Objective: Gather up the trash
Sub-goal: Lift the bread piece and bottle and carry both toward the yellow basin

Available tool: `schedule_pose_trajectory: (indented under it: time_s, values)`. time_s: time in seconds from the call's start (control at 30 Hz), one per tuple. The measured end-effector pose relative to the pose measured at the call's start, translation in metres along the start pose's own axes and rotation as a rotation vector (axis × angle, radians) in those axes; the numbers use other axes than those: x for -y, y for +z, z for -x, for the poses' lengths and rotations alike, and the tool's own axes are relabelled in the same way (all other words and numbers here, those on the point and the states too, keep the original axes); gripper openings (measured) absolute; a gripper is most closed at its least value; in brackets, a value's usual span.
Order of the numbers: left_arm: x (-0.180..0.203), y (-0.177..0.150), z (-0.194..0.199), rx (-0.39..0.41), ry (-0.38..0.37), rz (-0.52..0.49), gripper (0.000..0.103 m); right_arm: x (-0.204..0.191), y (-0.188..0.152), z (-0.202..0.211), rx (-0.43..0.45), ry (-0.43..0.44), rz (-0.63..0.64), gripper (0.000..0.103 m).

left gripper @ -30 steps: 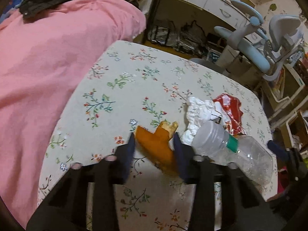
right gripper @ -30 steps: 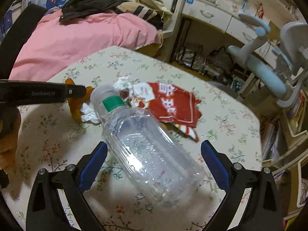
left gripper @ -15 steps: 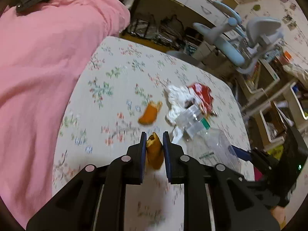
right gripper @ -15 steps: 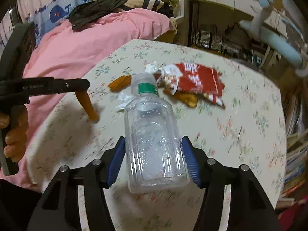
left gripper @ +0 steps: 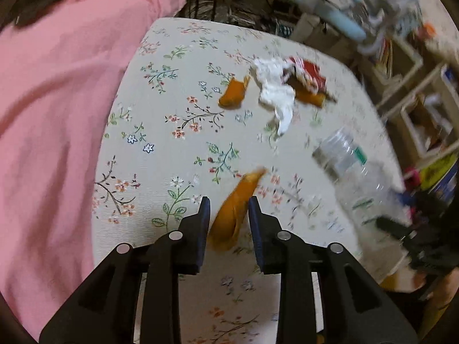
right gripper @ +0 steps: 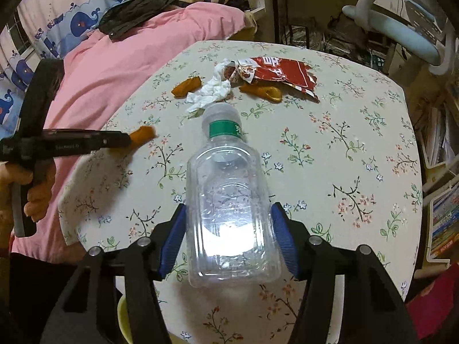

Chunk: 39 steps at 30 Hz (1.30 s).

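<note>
My left gripper [left gripper: 229, 215] is shut on an orange peel [left gripper: 235, 212] and holds it above the floral table [left gripper: 160, 154]; the peel also shows in the right wrist view [right gripper: 142, 136]. My right gripper [right gripper: 228, 229] is shut on an empty clear plastic bottle [right gripper: 229, 200] with a green label, lifted above the table; it also shows blurred in the left wrist view [left gripper: 352, 177]. On the table lie another orange peel [left gripper: 233, 94], a crumpled white tissue [left gripper: 275, 91], a red snack wrapper [right gripper: 281, 70] and a third peel [right gripper: 262, 91].
A pink blanket [left gripper: 57, 100] on a bed borders the table's left side. A light-blue desk chair [right gripper: 396, 28] and a desk stand beyond the far edge. Shelves with books [right gripper: 441, 200] are at the right. A yellowish rim [right gripper: 122, 315] shows below the table's near edge.
Both grippers have pulled back toward the near table edge with their loads. The left gripper's jaws stand a little wider around the peel than half a second ago.
</note>
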<state>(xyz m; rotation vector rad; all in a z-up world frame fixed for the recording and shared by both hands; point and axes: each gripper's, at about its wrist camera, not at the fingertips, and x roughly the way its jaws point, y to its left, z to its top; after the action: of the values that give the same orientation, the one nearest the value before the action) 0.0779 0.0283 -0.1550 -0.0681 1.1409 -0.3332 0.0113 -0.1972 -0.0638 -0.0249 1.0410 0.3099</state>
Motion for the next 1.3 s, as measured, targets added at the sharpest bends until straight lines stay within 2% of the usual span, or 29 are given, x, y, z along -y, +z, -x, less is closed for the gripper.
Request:
schedule_pose_trajectory:
  time_s: [0.07,0.17,0.47,0.53,0.57,0.6,0.9,1.07,1.3]
  values:
    - [0.008,-0.002,0.001,0.003,0.017,-0.045,0.027,0.001,0.0,-0.001,0.009,-0.005,-0.007,0.066]
    - [0.016,-0.002,-0.001,0.005,0.049,-0.095,0.028,-0.002,0.002,-0.002,0.022,-0.014,-0.003,0.066]
    - [0.029,-0.001,-0.013,0.003,0.114,-0.137,0.028,0.0,0.003,-0.016,-0.008,-0.039,-0.002,0.066]
    - [0.036,-0.002,-0.015,0.01,0.144,-0.173,0.023,-0.002,0.002,-0.019,-0.018,-0.025,0.005,0.057]
    - [0.039,-0.003,-0.016,0.01,0.142,-0.184,0.017,-0.002,0.003,-0.019,-0.016,-0.028,0.007,0.057]
    - [0.042,-0.003,-0.014,0.017,0.137,-0.186,0.017,-0.003,0.003,-0.019,-0.015,-0.026,0.006,0.056]
    - [0.066,-0.004,0.035,0.183,0.101,-0.134,0.016,0.021,0.006,0.002,0.086,0.083,-0.172,0.054]
    - [0.07,-0.015,0.051,0.215,0.087,-0.09,0.016,0.023,0.004,0.006,0.086,0.057,-0.17,0.054]
    - [0.077,-0.034,0.072,0.278,0.122,-0.079,0.016,0.019,0.003,0.017,0.12,0.131,-0.199,0.054]
